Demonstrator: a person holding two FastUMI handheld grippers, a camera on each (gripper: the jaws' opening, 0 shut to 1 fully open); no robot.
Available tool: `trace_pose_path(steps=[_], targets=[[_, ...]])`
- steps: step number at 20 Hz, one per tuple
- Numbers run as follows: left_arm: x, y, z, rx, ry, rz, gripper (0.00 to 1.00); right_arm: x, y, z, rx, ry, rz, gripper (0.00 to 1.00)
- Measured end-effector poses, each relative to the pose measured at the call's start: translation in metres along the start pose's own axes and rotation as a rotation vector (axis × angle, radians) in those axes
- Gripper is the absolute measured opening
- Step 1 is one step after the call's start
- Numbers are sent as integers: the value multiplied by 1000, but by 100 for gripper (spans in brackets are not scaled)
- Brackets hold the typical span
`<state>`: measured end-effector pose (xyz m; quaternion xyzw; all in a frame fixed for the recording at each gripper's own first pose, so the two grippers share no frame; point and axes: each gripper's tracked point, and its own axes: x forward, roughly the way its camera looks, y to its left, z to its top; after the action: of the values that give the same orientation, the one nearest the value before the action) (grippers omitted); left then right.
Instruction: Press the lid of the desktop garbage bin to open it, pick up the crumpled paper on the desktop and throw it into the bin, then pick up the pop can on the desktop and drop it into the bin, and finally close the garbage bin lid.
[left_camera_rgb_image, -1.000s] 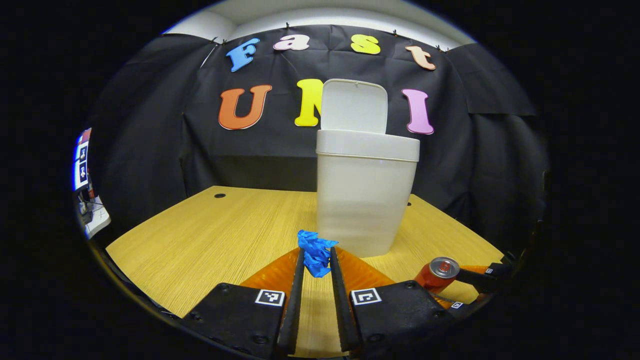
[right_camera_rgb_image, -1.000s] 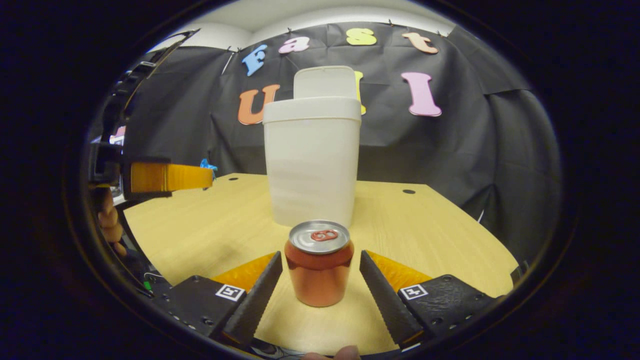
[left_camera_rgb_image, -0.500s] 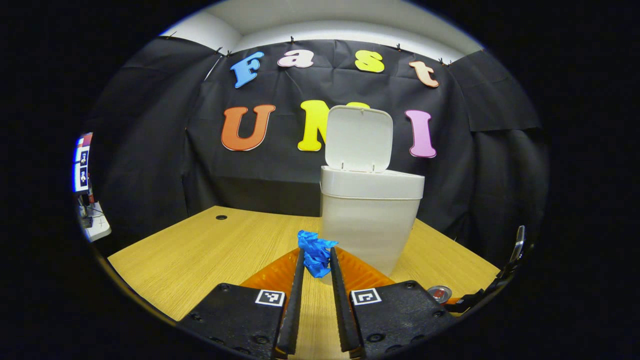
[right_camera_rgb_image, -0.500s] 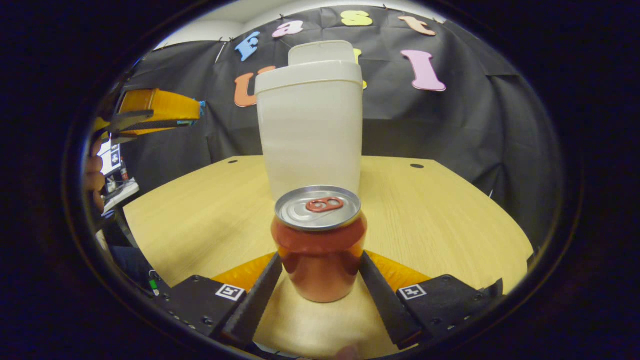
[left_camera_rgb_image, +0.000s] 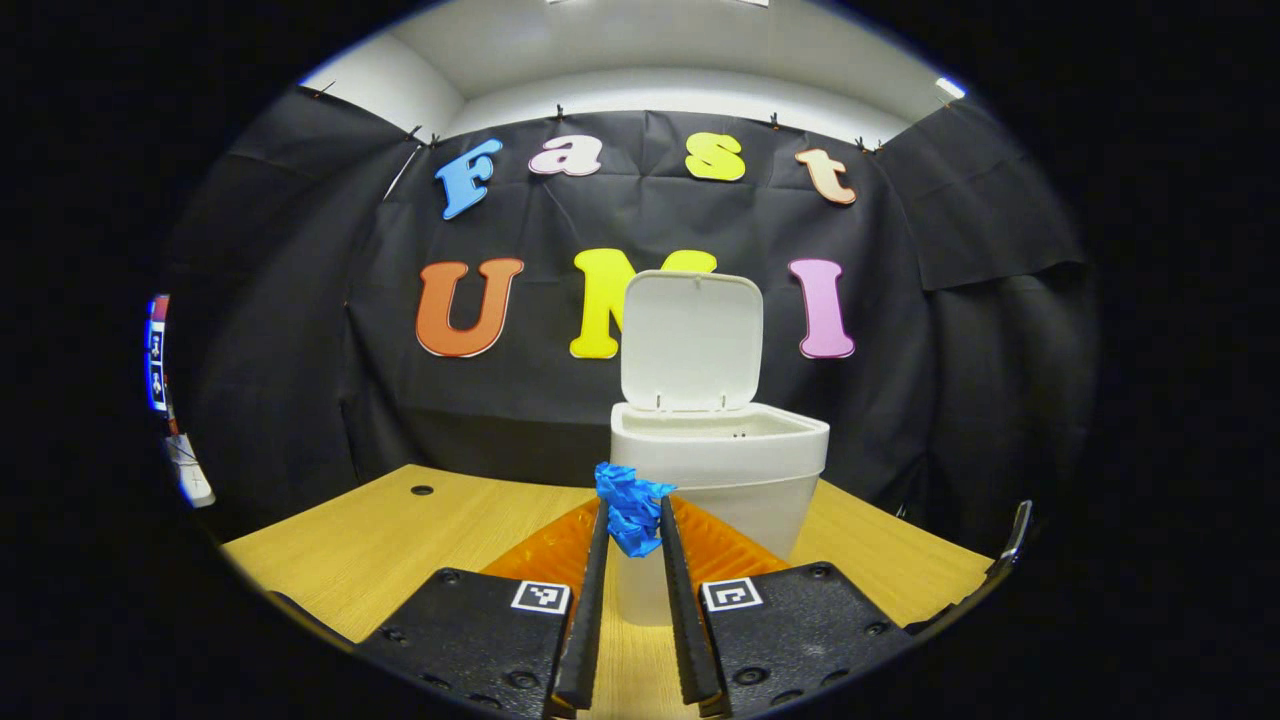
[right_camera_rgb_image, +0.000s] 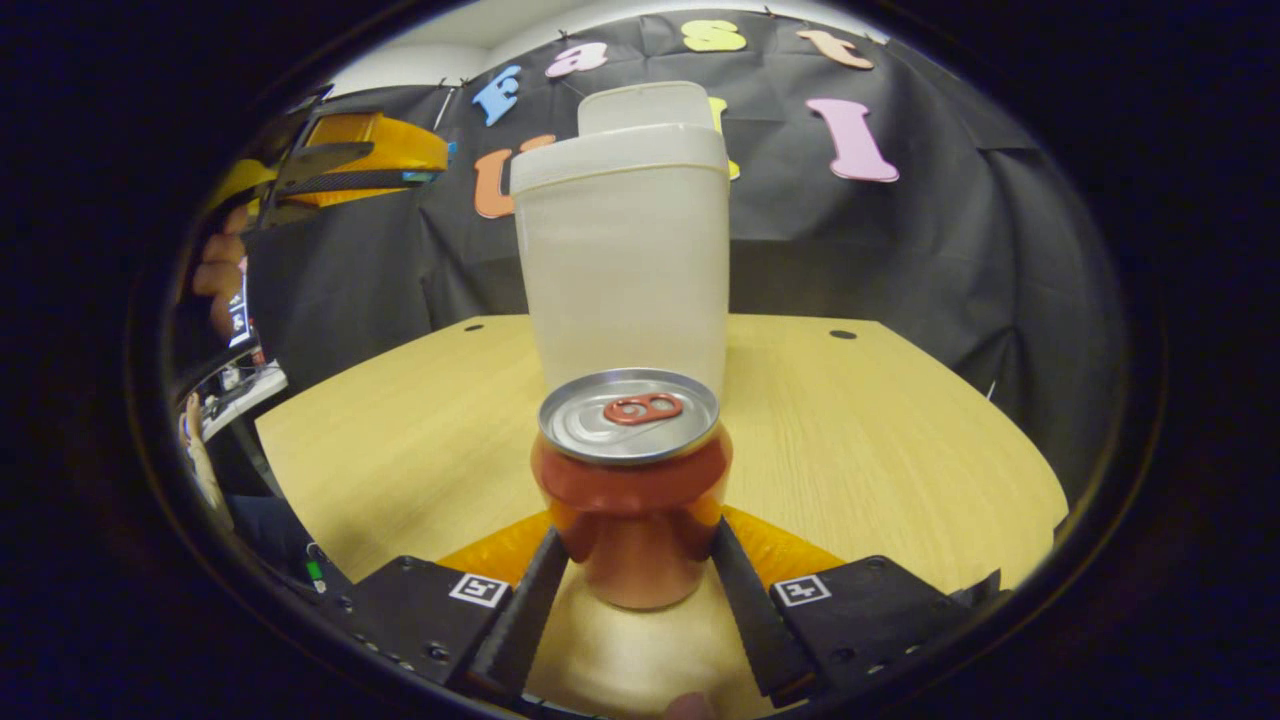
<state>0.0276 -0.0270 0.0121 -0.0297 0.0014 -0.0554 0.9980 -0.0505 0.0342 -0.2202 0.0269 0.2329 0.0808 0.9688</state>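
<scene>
The white desktop bin (left_camera_rgb_image: 735, 470) stands on the wooden table (left_camera_rgb_image: 400, 530) with its lid (left_camera_rgb_image: 690, 340) flipped upright, and the open top shows just past the rim. My left gripper (left_camera_rgb_image: 632, 528) is shut on the crumpled blue paper (left_camera_rgb_image: 632, 508), held in the air in front of the bin at about rim height. In the right gripper view, the red pop can (right_camera_rgb_image: 630, 480) stands upright on the table (right_camera_rgb_image: 880, 420) before the bin (right_camera_rgb_image: 625, 270). My right gripper (right_camera_rgb_image: 632, 585) has both fingers pressed on the can's lower sides. The left gripper (right_camera_rgb_image: 350, 165) hangs high at the upper left.
A hand (right_camera_rgb_image: 215, 280) holds the left gripper at the left edge of the right gripper view. The table has small cable holes (right_camera_rgb_image: 842, 334) near the back. Black cloth walls stand behind and at both sides. Bare tabletop lies left and right of the bin.
My left gripper has risen with the paper from near the tabletop to the bin's rim height. The right fingers have closed in from apart onto the can.
</scene>
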Motion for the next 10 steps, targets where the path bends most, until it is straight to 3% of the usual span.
trace_pose_path(steps=[7, 8, 10], targets=[[53, -14, 55, 1, -89, -66, 34, -4, -20, 34, 14, -62, -13, 81], [63, -15, 61, 2, -96, -71, 30, -4, -22, 39, 20, -65, -10, 81], [85, -19, 64, -6, -89, -82, 33, -5, -25, 50, 17, -81, -9, 81]])
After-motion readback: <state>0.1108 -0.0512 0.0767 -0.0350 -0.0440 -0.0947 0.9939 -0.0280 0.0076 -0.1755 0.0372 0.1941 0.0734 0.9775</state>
